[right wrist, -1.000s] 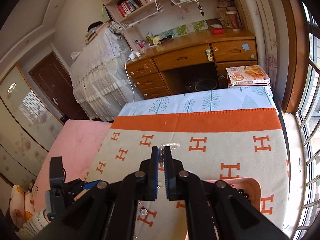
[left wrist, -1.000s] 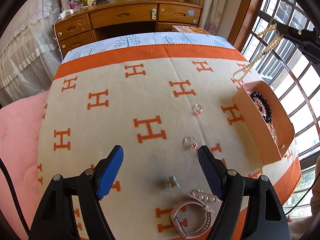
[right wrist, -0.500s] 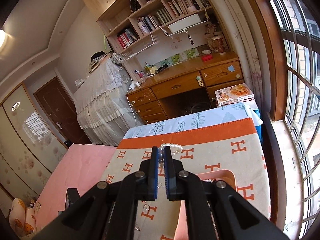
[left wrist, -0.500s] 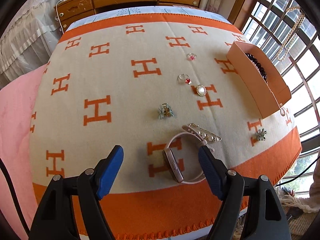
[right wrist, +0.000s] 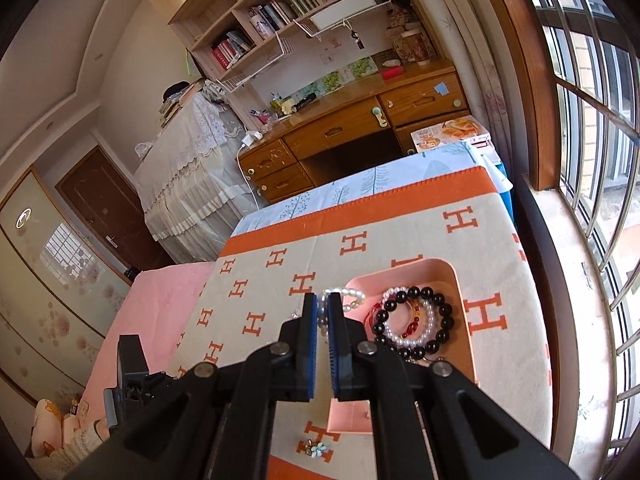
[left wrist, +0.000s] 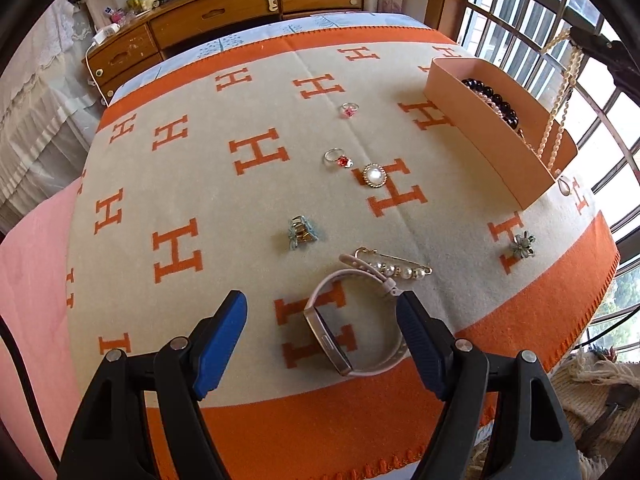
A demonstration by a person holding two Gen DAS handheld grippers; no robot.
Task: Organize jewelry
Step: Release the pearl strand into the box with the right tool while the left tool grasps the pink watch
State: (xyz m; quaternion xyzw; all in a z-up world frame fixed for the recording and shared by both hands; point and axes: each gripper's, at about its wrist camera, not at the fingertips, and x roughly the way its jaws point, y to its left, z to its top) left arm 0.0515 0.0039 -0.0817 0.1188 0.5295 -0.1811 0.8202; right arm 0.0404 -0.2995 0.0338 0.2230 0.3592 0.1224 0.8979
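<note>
My right gripper (right wrist: 323, 312) is shut on a pearl necklace (right wrist: 347, 295) and holds it over the left edge of the pink box (right wrist: 464, 320). In the left wrist view the necklace (left wrist: 558, 120) hangs down into the box (left wrist: 488, 152). The box holds a black bead bracelet (right wrist: 440, 312) and a pearl bracelet. My left gripper (left wrist: 320, 320) is open, low over a white watch (left wrist: 340, 332). On the blanket lie a pearl pin (left wrist: 394, 268), a pearl brooch (left wrist: 375, 175), two rings (left wrist: 338, 158), a blue hair clip (left wrist: 302, 232) and a flower piece (left wrist: 522, 245).
The orange and beige blanket (left wrist: 200, 160) covers the bed. A wooden desk (left wrist: 224, 20) stands beyond its far end. A barred window (left wrist: 560, 8) runs along the right side, close behind the box. Pink bedding (left wrist: 36, 260) lies to the left.
My right gripper has come down with the pearl necklace, from high above the bed to just over the box. My left gripper has pulled back and dropped toward the watch.
</note>
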